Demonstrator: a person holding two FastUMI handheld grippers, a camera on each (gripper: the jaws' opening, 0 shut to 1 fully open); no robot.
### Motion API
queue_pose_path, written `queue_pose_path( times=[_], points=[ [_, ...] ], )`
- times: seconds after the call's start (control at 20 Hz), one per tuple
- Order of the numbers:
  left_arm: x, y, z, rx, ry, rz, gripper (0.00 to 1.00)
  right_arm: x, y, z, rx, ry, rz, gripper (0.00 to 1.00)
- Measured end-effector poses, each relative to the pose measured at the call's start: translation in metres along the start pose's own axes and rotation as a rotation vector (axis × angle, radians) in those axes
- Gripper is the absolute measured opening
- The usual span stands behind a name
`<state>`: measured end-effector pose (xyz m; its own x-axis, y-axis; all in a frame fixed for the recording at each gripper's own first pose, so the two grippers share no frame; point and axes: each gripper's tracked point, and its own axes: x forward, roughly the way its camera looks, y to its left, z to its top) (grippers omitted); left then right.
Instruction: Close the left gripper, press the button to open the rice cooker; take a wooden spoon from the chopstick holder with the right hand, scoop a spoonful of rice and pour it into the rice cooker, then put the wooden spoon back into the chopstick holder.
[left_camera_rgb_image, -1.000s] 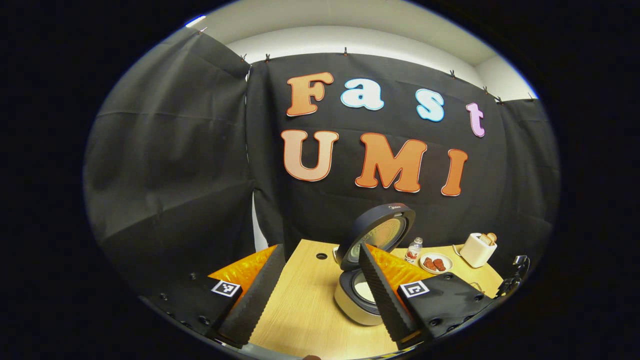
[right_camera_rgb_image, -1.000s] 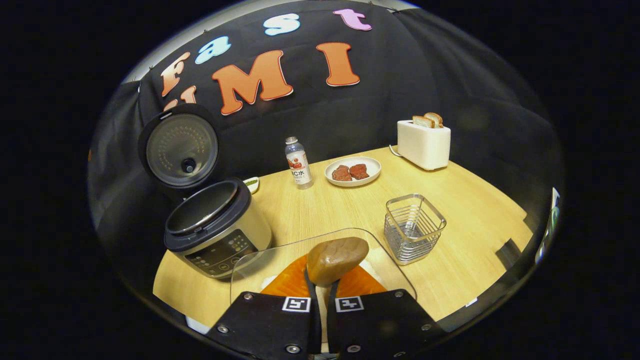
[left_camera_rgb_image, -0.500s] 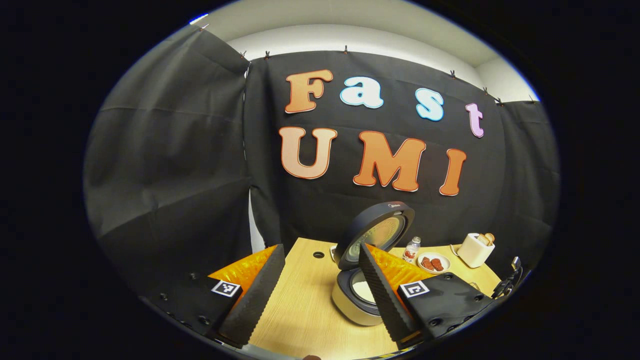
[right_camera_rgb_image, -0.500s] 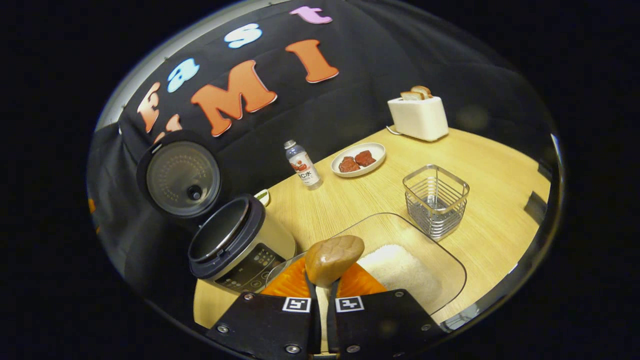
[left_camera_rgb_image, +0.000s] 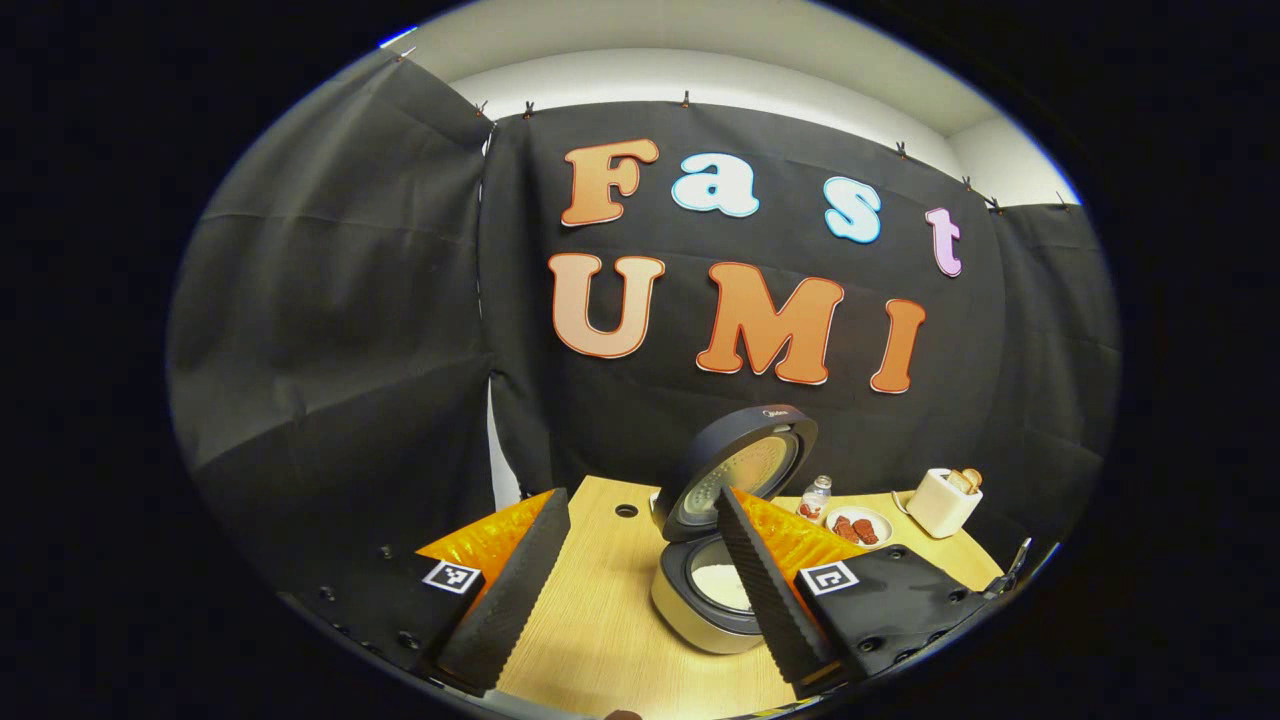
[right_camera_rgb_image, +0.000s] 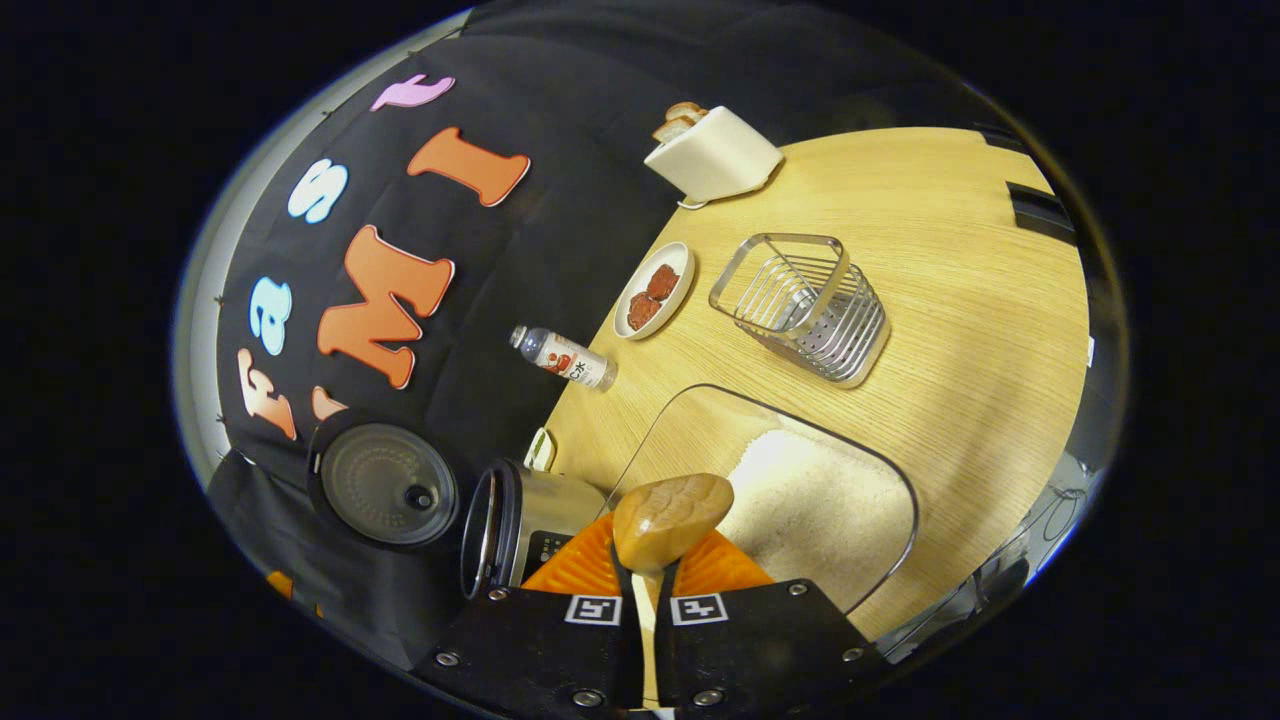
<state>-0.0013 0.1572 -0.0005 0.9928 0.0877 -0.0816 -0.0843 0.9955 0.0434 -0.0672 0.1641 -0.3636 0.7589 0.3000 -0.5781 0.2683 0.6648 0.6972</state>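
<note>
Wooden spoon (right_camera_rgb_image: 668, 518) clamped by its handle in the right gripper (right_camera_rgb_image: 645, 585), bowl forward over the near rim of the glass dish (right_camera_rgb_image: 905, 505) of rice (right_camera_rgb_image: 810, 505); whether any grains sit in the bowl cannot be told. Rice cooker (left_camera_rgb_image: 705, 590) standing open near the table's (right_camera_rgb_image: 960, 300) left edge, lid (left_camera_rgb_image: 740, 470) up, so button step done. Chopstick holder (right_camera_rgb_image: 805, 305) standing mid-table. Left gripper (left_camera_rgb_image: 640, 575) spread wide, grasping nothing. Judged mid-scoop; pouring into the cooker and returning the spoon left to do.
</note>
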Motion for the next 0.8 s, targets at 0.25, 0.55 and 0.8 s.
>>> queue_pose_path(
  times=[0.25, 0.55, 0.8],
  points=[
    [-0.003, -0.001, 0.007, 0.006, -0.02, 0.011, 1.0, -0.021, -0.003, 0.028, 0.082, -0.031, 0.028, 0.04],
    [0.0, -0.006, 0.01, 0.013, -0.029, 0.021, 1.0, -0.042, 0.001, 0.052, 0.197, -0.06, 0.054, 0.04],
    [0.006, -0.008, 0.015, 0.011, -0.04, 0.021, 1.0, -0.055, 0.017, 0.068, 0.243, -0.062, 0.082, 0.04]
  ],
)
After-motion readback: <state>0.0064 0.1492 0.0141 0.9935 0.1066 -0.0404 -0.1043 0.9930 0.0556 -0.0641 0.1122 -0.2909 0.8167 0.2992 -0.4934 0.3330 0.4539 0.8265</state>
